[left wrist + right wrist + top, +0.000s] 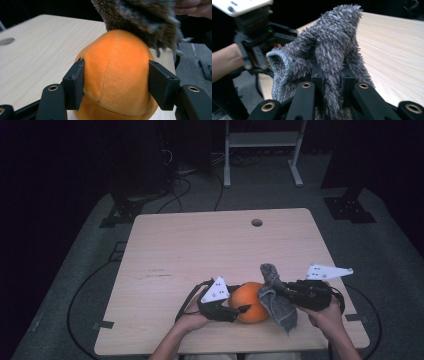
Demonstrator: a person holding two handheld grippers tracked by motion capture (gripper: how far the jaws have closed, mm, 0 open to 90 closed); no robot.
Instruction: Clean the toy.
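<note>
An orange plush ball [251,301] sits near the table's front edge, and my left gripper [244,309] is shut on it from the left. In the left gripper view both pads [75,83] press into the sides of the ball [117,72]. A grey fuzzy cloth [278,304] hangs against the ball's right side, with my right gripper [284,290] shut on it. In the right gripper view the cloth [329,47] is pinched between the jaws and bunches up above them. The cloth [142,20] drapes over the ball's top in the left gripper view.
The light wooden table [200,245] has a round cable hole [257,222] near its far edge. Beyond the table stand a white frame [262,150] and dark stands, with cables on the grey floor. A person's forearms enter from the bottom.
</note>
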